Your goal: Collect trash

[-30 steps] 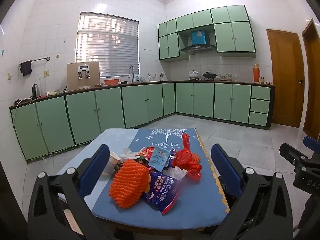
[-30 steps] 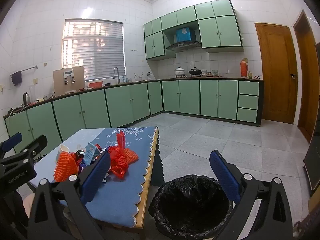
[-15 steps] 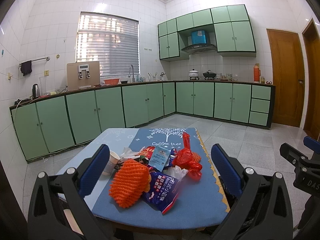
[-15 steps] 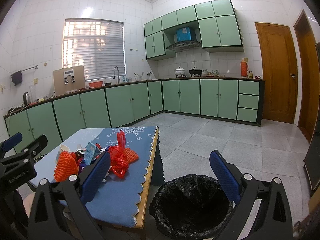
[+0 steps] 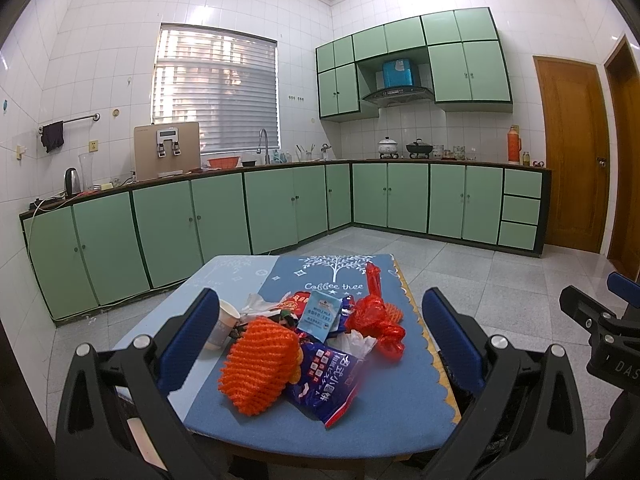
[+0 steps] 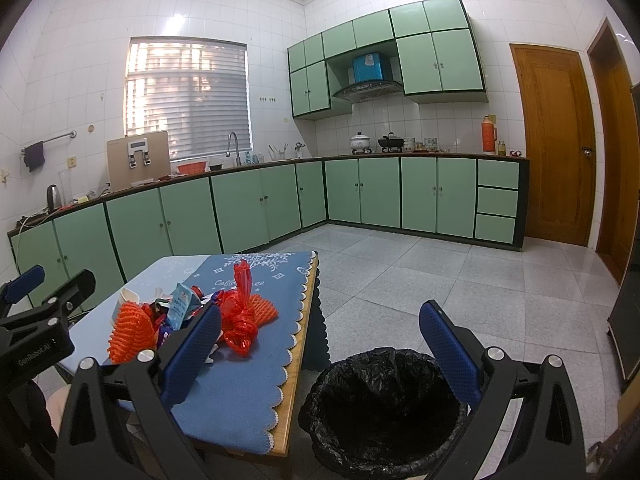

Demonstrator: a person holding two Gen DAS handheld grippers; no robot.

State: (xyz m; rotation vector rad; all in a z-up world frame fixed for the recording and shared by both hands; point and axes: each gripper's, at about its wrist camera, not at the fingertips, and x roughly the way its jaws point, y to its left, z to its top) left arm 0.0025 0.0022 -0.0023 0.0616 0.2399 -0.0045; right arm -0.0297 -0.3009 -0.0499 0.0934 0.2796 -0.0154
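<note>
A pile of trash lies on the blue-clothed table (image 5: pixel 384 412): an orange foam net (image 5: pixel 258 364), a blue snack bag (image 5: pixel 328 388), a small milk carton (image 5: pixel 320 314), a red plastic bag (image 5: pixel 374 316) and a paper cup (image 5: pixel 222 326). My left gripper (image 5: pixel 320 344) hovers open in front of the pile, holding nothing. My right gripper (image 6: pixel 320 356) is open too, off the table's right edge above a bin with a black liner (image 6: pixel 380 404). From the right wrist the orange net (image 6: pixel 130 334) and red bag (image 6: pixel 240 320) appear at the left.
Green base cabinets (image 5: pixel 280 204) run along the back and left walls under a worktop with a kettle, a dispenser and pots. A wooden door (image 5: pixel 572 152) stands at the right. Grey tiled floor (image 6: pixel 420 272) stretches beyond the table and bin.
</note>
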